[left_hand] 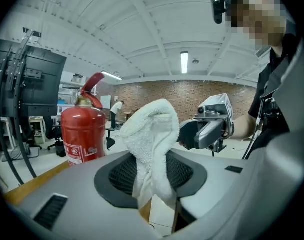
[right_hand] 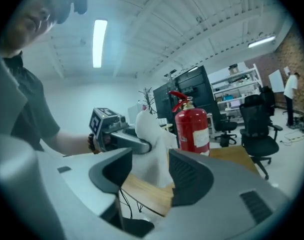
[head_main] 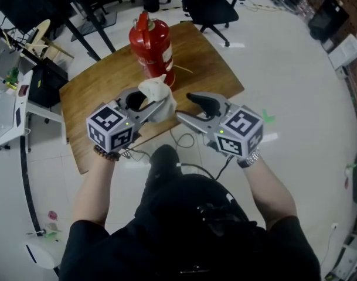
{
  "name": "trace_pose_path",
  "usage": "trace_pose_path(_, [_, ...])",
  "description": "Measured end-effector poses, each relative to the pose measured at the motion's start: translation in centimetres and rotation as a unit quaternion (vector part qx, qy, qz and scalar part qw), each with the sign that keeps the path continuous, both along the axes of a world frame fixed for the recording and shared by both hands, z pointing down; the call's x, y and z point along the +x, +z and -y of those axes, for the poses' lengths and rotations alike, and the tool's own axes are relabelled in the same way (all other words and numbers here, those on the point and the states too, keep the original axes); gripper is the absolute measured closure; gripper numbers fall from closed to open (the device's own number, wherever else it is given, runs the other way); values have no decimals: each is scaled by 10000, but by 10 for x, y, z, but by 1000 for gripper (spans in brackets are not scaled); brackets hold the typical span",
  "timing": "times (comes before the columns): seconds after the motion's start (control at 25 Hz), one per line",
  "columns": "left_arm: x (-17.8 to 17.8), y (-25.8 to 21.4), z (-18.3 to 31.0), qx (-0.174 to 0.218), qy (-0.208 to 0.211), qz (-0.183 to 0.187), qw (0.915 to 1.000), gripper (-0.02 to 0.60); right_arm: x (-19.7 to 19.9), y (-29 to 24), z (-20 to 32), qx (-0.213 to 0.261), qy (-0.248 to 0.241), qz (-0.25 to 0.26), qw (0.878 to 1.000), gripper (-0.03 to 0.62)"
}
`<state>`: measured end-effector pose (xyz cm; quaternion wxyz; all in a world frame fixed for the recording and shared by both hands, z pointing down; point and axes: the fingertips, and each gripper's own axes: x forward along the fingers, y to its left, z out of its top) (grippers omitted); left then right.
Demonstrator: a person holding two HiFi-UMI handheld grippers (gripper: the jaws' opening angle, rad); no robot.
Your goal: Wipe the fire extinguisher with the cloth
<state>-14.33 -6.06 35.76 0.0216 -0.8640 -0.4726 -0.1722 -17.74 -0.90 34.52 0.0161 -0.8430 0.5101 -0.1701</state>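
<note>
A red fire extinguisher (head_main: 151,47) stands upright on the wooden table (head_main: 102,81); it also shows in the left gripper view (left_hand: 83,131) and the right gripper view (right_hand: 192,125). A white cloth (head_main: 156,93) hangs bunched from my left gripper (head_main: 159,105), which is shut on it just in front of the extinguisher; the cloth (left_hand: 151,149) fills its jaws. My right gripper (head_main: 189,108) stands open to the right of the cloth with nothing between its fingers. In the right gripper view the cloth (right_hand: 152,144) hangs beyond its jaws.
A black office chair (head_main: 208,6) stands behind the table on the pale floor. Desks with monitors and cables (head_main: 14,16) line the far left. A white shelf unit (head_main: 5,113) is beside the table's left end.
</note>
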Motion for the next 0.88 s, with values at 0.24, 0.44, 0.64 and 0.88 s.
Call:
trace_pose_path(0.24, [-27,-23,-19,-350,644,177,9972,436,-15,-10,17,-564,-895,-533,9930,258])
trace_pose_path(0.44, [-47,-31,-24,-679,1138,376,9905,434,-24,-7,30,-1045,-1266,-1051,9808,251])
trace_pose_path(0.64, [-55,-29,-30,-788,1339,574,9862,433,-25,-1,36,-1238,-1336,-1399,9733,301])
trace_pose_path(0.88, [-43,-25,-20,-574,1040,529,9915,387,-17,6,37,-1038,-1069,-1487,9776,421])
